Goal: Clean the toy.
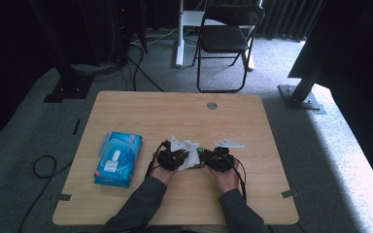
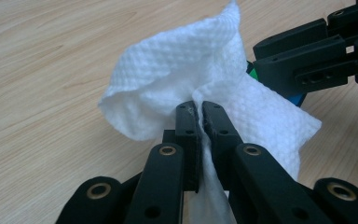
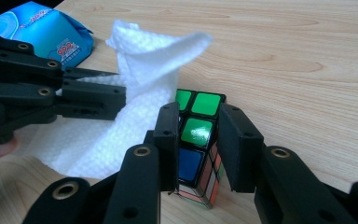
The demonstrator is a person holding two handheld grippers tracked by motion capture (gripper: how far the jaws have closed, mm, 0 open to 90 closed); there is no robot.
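Item: white wet wipe [image 2: 177, 79], table [image 1: 252, 121] centre, pinched by left gripper [image 2: 198, 109]. Item: puzzle cube [image 3: 198, 140], at wipe's 3 o'clock, clamped by right gripper [image 3: 198, 149]. Wipes pack [image 1: 119, 158], apparently, at 9 o'clock.

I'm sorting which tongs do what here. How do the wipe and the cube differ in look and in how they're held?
The wipe is white, soft and crumpled, standing up in folds; the cube is rigid with green, blue and orange squares. The left tongs pinch the thin wipe with jaws nearly together; the right tongs clamp the cube with jaws apart on its sides. Both sit mid-table, touching each other.
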